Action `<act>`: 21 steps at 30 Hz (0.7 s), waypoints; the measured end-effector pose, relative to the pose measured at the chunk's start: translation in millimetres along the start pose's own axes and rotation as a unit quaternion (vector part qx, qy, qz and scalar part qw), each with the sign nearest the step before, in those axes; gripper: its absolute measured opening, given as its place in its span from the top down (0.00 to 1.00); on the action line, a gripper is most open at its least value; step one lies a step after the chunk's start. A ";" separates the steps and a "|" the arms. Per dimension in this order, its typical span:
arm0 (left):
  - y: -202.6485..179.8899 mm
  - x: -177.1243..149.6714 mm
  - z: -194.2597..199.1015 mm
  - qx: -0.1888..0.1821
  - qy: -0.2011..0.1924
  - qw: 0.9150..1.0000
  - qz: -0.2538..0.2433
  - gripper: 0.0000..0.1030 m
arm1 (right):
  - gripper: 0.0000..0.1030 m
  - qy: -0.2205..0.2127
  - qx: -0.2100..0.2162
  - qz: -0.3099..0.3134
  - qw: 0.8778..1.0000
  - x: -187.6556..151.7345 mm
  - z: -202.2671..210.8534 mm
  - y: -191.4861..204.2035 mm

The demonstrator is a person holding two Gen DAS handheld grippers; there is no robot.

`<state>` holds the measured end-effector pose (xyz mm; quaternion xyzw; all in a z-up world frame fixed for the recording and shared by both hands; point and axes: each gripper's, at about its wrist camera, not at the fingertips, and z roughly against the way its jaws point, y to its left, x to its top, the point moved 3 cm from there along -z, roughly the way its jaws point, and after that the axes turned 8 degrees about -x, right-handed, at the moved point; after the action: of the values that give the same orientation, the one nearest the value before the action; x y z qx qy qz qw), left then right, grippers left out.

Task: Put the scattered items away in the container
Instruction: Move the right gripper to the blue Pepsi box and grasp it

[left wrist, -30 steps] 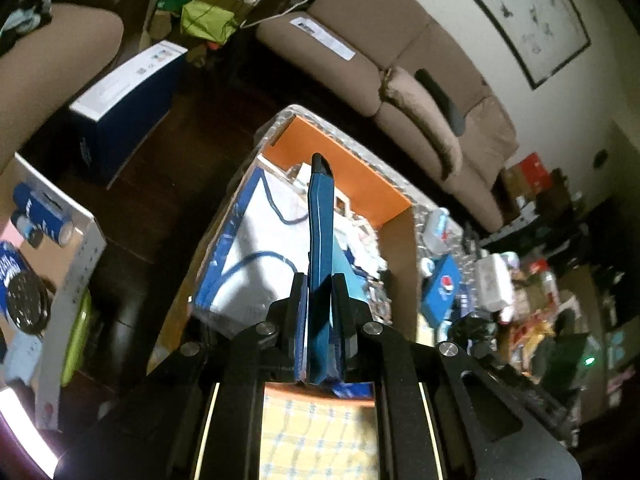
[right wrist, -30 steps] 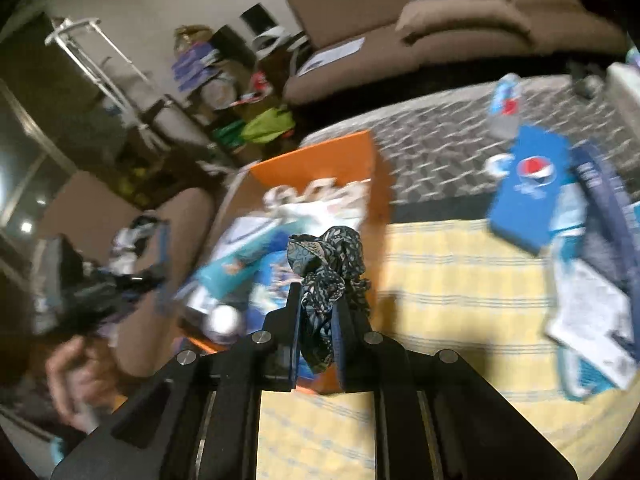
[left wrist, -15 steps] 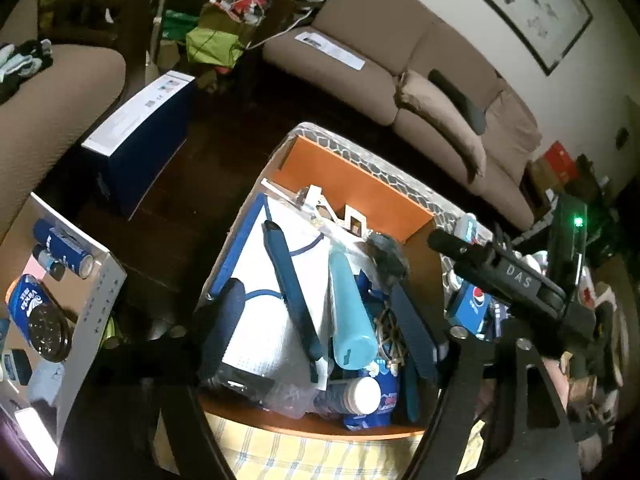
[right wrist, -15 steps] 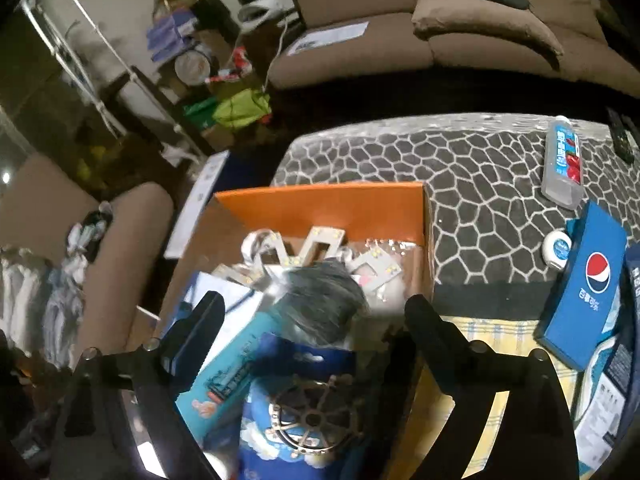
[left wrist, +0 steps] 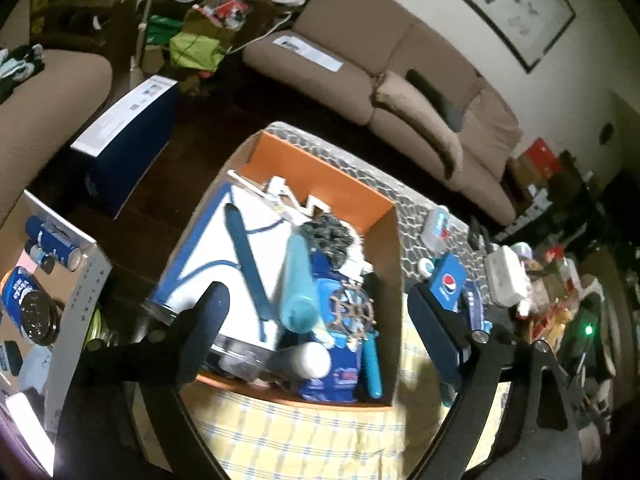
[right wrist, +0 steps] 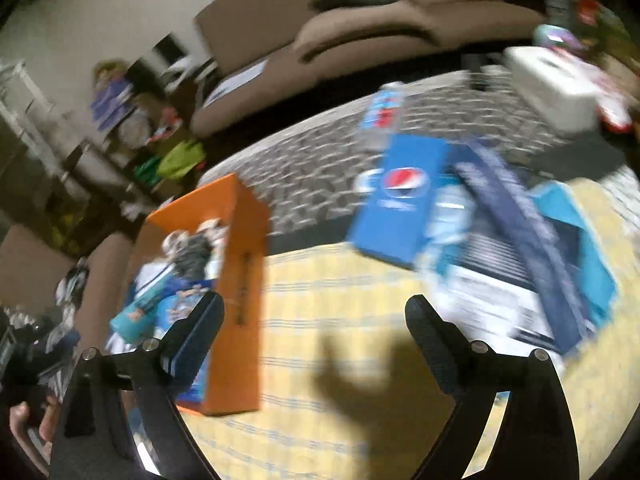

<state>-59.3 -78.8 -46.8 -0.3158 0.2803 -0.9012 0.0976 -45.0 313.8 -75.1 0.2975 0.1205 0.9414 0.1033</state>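
Below the left gripper (left wrist: 316,304), orange box (left wrist: 320,172) of items, gripper released, empty.

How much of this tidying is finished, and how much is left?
The orange cardboard box already holds plenty, including a long dark blue strip, a teal tube and a patterned dark cloth. Both the left gripper and right gripper are open and empty. A blue Pepsi box and blue packages remain outside.

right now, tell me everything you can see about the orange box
The orange box is an open-topped cardboard carton, orange inside and out, upright on the yellow checked cloth at the table's left end. It is heaped nearly to the rim with blue packets, a teal tube and a dark patterned cloth. Neither gripper touches it.
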 end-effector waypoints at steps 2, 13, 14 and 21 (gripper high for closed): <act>-4.8 -2.2 -2.2 -0.001 0.008 1.000 -0.004 0.13 | 0.09 -0.018 -0.013 -0.013 1.000 -1.7 10.2 -15.2; -9.8 -13.1 -4.8 0.006 0.028 0.999 -0.015 0.13 | 0.09 0.017 -0.115 0.020 0.993 4.7 -36.0 -65.4; -9.8 -13.2 -4.9 0.007 0.029 0.999 -0.015 0.13 | 0.09 0.027 -0.109 0.024 0.993 5.7 -46.7 -66.2; -22.7 -18.2 -12.2 0.020 0.029 0.999 -0.033 0.13 | 0.07 0.083 -0.090 0.006 0.992 45.5 -110.8 -52.7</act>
<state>-52.6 -48.3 -51.1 -0.2971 0.2540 -0.9181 0.0659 -139.8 357.6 -154.0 0.2084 0.0421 0.9705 0.1139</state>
